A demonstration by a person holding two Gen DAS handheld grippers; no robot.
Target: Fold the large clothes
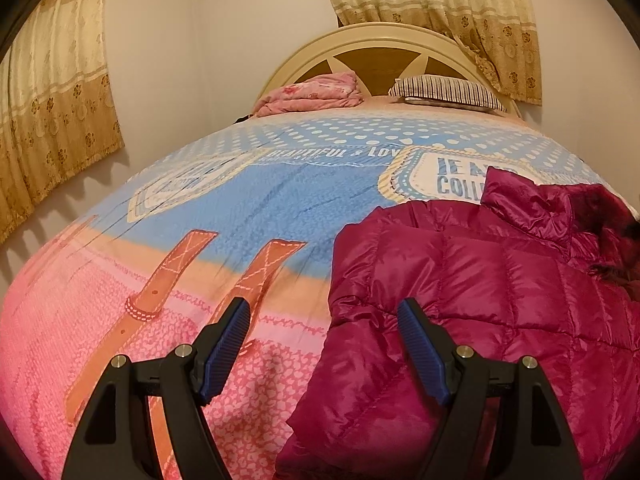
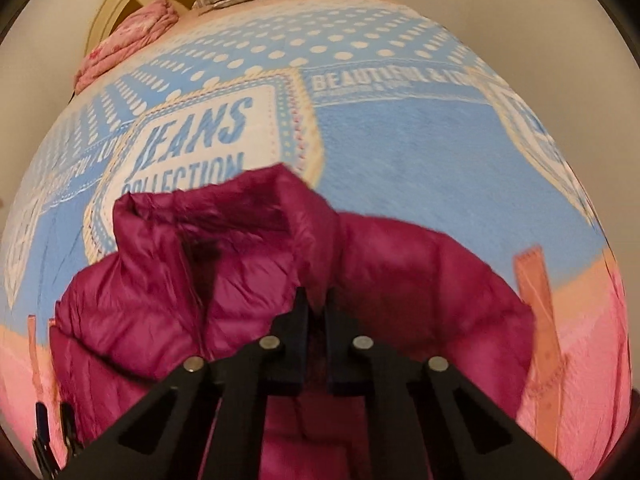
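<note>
A magenta quilted puffer jacket [image 1: 480, 300] lies on the bed, its collar [image 2: 240, 216] standing up toward the headboard. My right gripper [image 2: 316, 296] points down at the jacket just below the collar, and its fingers are shut on a fold of the fabric. My left gripper [image 1: 323, 305] hovers open over the jacket's left edge, with nothing between its blue pads [image 1: 224, 344]. Its dark fingers [image 2: 52, 428] also show at the lower left of the right wrist view, beside the jacket.
The bedspread [image 1: 240, 208] is blue, pink and orange with printed lettering. A folded pink blanket [image 1: 312, 94] and a striped pillow [image 1: 444, 90] lie by the cream headboard [image 1: 376, 36]. Beige curtains [image 1: 52, 100] hang on the walls to the left and behind.
</note>
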